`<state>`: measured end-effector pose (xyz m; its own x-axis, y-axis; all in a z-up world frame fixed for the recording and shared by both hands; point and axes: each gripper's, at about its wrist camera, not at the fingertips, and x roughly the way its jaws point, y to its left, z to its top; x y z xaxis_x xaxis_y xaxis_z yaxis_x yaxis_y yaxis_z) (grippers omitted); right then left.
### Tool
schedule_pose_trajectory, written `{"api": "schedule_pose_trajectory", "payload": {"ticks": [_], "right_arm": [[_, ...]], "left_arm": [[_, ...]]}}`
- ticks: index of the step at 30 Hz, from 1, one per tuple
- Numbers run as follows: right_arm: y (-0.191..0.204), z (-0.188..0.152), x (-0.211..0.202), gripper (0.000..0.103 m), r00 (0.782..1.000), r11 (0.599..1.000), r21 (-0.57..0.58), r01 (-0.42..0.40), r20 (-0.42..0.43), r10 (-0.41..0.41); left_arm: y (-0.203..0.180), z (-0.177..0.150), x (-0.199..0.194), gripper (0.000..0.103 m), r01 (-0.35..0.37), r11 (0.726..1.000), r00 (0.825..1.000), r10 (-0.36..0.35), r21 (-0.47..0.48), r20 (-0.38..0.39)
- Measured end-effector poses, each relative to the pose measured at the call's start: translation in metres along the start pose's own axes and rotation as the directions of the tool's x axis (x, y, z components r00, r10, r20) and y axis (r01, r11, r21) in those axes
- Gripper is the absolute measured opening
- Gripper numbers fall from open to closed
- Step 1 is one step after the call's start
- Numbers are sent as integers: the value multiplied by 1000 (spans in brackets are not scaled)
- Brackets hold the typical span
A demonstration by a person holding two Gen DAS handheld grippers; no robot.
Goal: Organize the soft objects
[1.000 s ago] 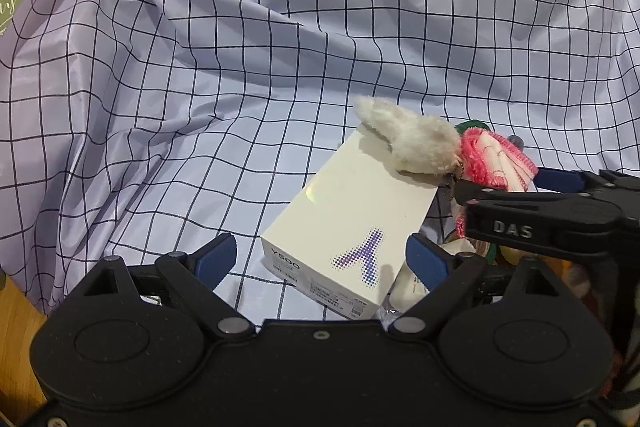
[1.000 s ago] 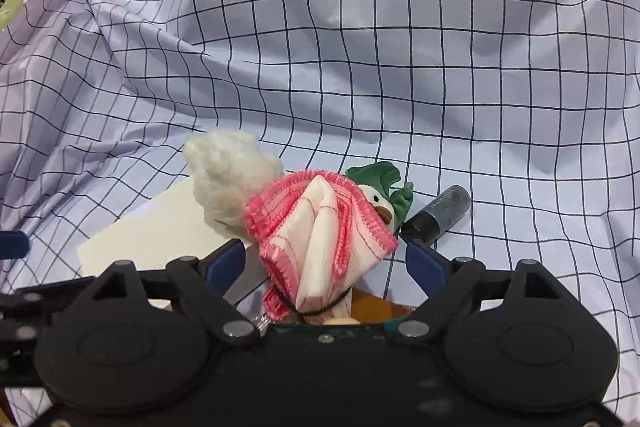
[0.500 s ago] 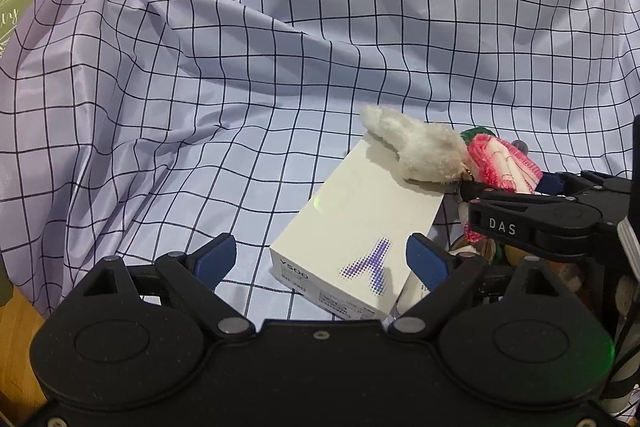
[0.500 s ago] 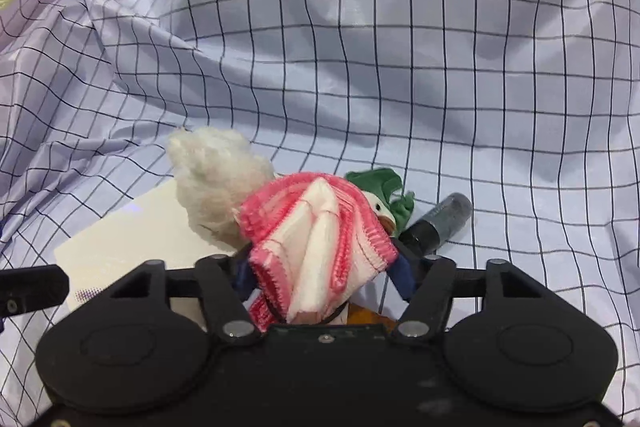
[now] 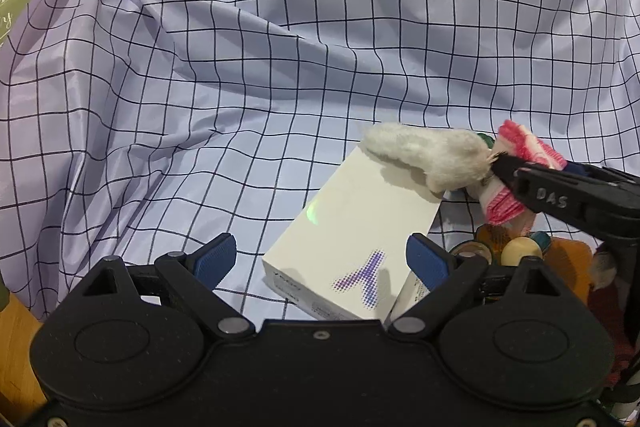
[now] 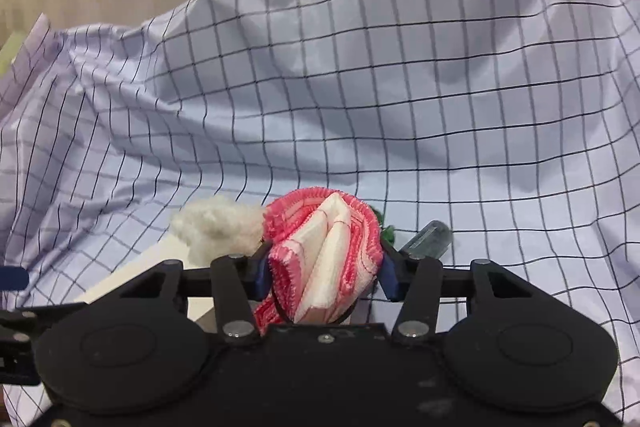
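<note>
Right gripper [image 6: 324, 267]: jaws closing on the pink-and-white cloth [image 6: 328, 259] — blue pads press it from both sides and the fabric bulges up between them. A dark band circles the lower part of the bundle. In the left wrist view the right gripper's black finger reaches in from the right edge and the same cloth [image 5: 520, 151] shows above and below it.

Left gripper [image 5: 322, 261]: jaws spread wide, nothing between the pads; the near end of the white box [image 5: 352, 235] lies beyond and between them. Whether the pads touch anything, cannot tell.

Surface: a lilac checked sheet [image 5: 240, 87], heavily creased, rising in folds at the back. A strip of wooden desk [image 5: 16, 339] shows at the lower left corner of the left view.

White fluffy toy [image 5: 432, 157] — lies over the far corner of the white box, just beside the pinched cloth. In the right wrist view it sits to the left of the cloth.

Behind the cloth in the right view: a bit of green fabric [image 6: 386, 227] and a dark cylindrical tube [image 6: 428, 235] lying on the sheet.

Right of the box, near the lower right edge of the left view: a heap of small orange and round items [image 5: 516, 251], too crowded to identify.
</note>
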<state>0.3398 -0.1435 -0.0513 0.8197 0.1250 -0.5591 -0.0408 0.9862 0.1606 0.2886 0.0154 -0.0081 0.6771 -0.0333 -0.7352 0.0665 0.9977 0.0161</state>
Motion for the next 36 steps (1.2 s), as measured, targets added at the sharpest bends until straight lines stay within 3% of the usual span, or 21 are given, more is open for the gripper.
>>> {"api": "schedule_pose_trajectory", "payload": {"ticks": [5,12,23,27,36], "right_arm": [[-10,1,-11,49,999,1000,16,18,39,-18],[-23,-4,-14,49,999,1000,11,24,21,-24],[-27,-16,-9,61,999,999,-47,23,-43,-25],[-33,-19,-11,72,999,1000,-22,-5,-51,4],[-45,-22,-14,71,998,1000,-10,22,-50,-22]], "left_arm": [[-7,5,4,89,21,1000,1000,-22,-6,-13],[-24,10,11,89,55,998,998,-54,9,-36],[-40,9,20,89,69,997,995,-67,26,-78],[-42,9,22,89,66,997,994,-63,28,-87],[-50,9,26,89,71,997,994,-67,39,-92]]}}
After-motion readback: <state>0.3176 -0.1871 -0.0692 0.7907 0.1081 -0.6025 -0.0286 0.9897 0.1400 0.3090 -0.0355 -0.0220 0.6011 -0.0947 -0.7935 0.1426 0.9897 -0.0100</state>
